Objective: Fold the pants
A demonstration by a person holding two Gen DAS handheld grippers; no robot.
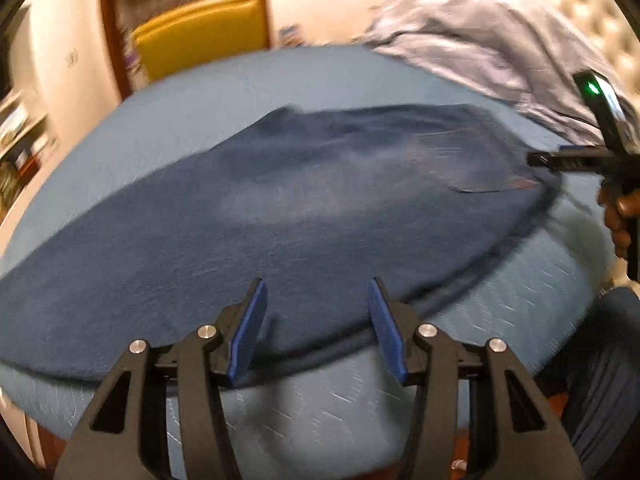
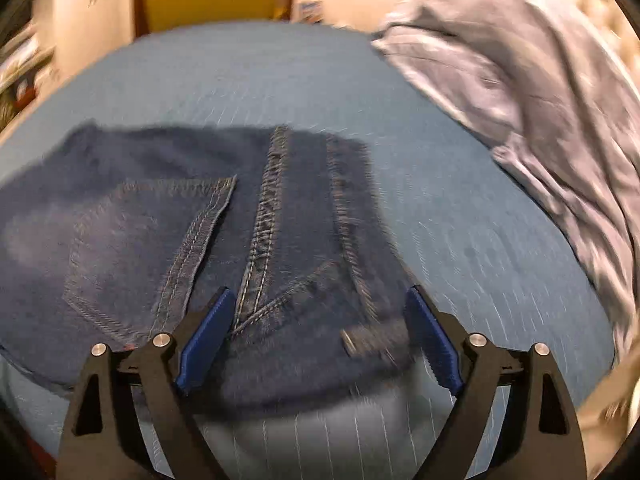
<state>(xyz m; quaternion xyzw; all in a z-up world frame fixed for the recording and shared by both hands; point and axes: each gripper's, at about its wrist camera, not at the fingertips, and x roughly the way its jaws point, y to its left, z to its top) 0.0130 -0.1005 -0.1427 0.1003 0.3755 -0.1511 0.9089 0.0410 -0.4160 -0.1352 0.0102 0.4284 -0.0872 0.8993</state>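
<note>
Dark blue jeans (image 1: 280, 208) lie flat across a bed with a light blue cover (image 1: 224, 84). The legs run to the left and the waist to the right. My left gripper (image 1: 317, 282) is open over the jeans' near edge, with nothing pinched between its blue pads. In the right wrist view the waist end of the jeans (image 2: 288, 216) shows a back pocket and a stitched seam. My right gripper (image 2: 320, 290) stands wide open just above that cloth, near its front edge. In the left wrist view the right gripper (image 1: 548, 156) appears at the far right, held by a hand (image 1: 618, 216).
A crumpled pale lilac sheet (image 2: 540, 92) is heaped at the bed's far right, before a tufted headboard (image 1: 580, 0). Beyond the bed stands a yellow chair (image 1: 200, 28). The bed's front edge runs just below both grippers. A person's dark-clothed leg (image 1: 600, 352) is at the lower right.
</note>
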